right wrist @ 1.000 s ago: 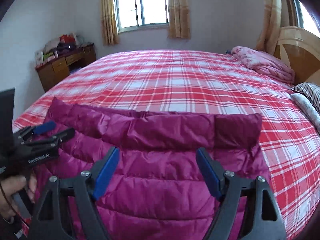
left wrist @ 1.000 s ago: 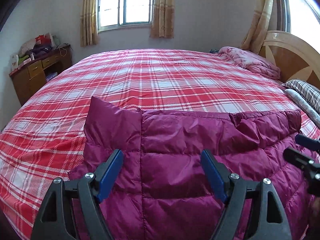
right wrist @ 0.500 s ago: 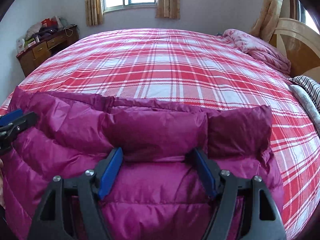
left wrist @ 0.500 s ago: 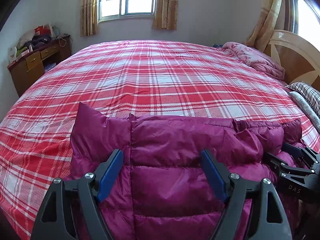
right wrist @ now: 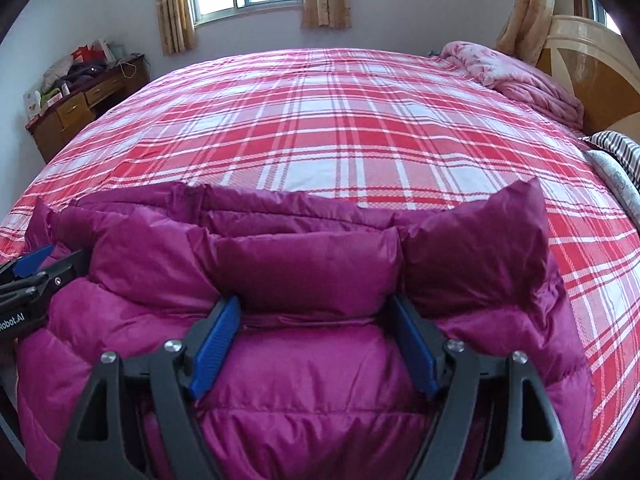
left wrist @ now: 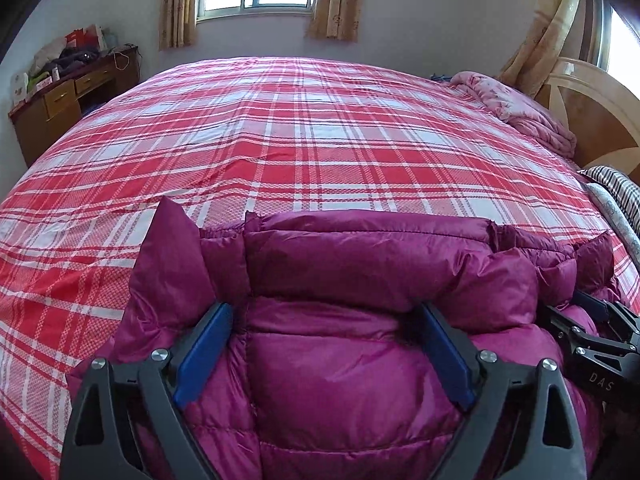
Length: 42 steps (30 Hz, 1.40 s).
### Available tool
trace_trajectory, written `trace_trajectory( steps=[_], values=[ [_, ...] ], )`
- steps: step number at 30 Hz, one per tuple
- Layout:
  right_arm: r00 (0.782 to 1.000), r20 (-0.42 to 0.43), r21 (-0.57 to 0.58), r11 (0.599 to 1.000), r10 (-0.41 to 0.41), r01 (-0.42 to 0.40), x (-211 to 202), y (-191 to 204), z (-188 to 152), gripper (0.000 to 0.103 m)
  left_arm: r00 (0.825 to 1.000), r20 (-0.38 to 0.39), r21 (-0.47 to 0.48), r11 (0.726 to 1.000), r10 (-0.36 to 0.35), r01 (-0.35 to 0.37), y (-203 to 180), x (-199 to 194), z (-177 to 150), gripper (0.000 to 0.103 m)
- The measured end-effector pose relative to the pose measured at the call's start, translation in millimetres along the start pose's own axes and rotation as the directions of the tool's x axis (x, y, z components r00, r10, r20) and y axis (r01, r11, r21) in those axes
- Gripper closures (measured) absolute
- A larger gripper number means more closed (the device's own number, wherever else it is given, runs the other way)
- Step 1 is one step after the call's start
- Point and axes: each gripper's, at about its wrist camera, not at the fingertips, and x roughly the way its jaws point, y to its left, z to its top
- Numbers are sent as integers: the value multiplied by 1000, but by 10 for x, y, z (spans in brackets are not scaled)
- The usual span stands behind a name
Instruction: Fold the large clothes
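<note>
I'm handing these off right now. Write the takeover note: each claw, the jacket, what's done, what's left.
Left claw: jaws wide and just opening further, straddling a puffy ridge of the magenta down jacket; not pinching it.
Right claw: jaws wide, set around the folded-over top band; no clear pinch.
Jacket: lying on the near edge of the plaid bed, both claws side by side on it.
Done: one fold laid over.
Left: further folds, then flatten, probably.
</note>
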Motion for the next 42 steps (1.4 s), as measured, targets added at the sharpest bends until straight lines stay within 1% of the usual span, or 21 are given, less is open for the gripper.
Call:
trace_trajectory(
  steps=[5, 12, 21, 42],
  values=[
    [1000, -15, -5, 1000, -10, 10, 36, 10, 4, 23, 1000, -19, 4, 1000, 2, -1, -1, 46, 0, 8],
    [999, -32, -11, 1000, -23, 23, 74, 18, 6, 21, 998, -51, 35, 998, 47, -46, -64, 114, -9, 5],
    [998, -48, -24, 999, -45, 44, 109, 48, 13, 20, 994, -74, 58, 996, 74, -70, -86, 166, -23, 3],
    [996, -61, -37, 997, -64, 62, 159, 75, 19, 18, 993, -79, 68, 994, 91, -85, -117, 193, -29, 1]
  ],
)
